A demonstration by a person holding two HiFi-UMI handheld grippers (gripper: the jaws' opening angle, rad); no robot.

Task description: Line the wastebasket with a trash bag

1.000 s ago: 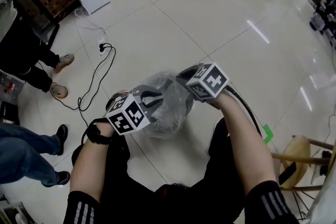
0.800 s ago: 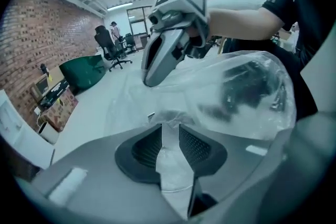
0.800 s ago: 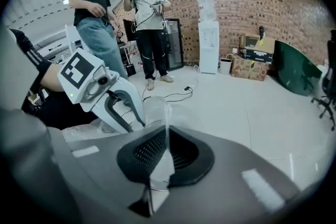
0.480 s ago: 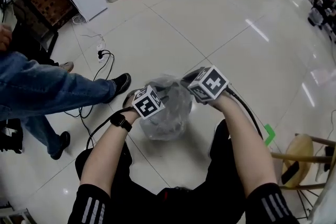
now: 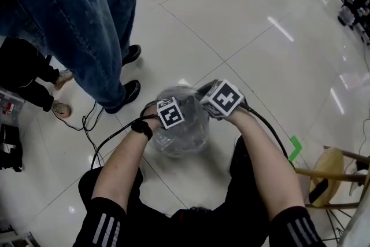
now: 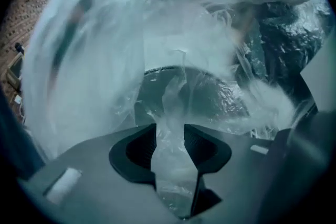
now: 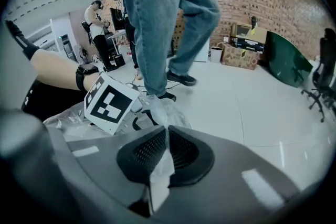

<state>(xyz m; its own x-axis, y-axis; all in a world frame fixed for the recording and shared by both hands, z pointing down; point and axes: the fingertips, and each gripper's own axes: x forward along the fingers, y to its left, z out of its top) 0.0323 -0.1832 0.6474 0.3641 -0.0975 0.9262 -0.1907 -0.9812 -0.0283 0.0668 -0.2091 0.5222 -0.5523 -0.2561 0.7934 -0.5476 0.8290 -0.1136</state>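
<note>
A clear trash bag is draped over the small dark wastebasket on the floor between my knees. My left gripper points steeply down at the bag's left side. Its jaws have just been opening, and a bunched strand of the trash bag runs loose through the gap of the left gripper. The wastebasket's rim shows through the film. My right gripper, at the bag's far right edge, is shut. In the right gripper view the right gripper pinches a strip of the trash bag.
A person in blue jeans stands right beside the basket, a black shoe next to it. A black cable snakes across the tiles at left. A second person's legs are at far left, a wooden stool at right.
My left gripper has dropped down onto the bag and its jaws have parted. The right gripper sank a little. The person in jeans has walked in from the left, close to the basket.
</note>
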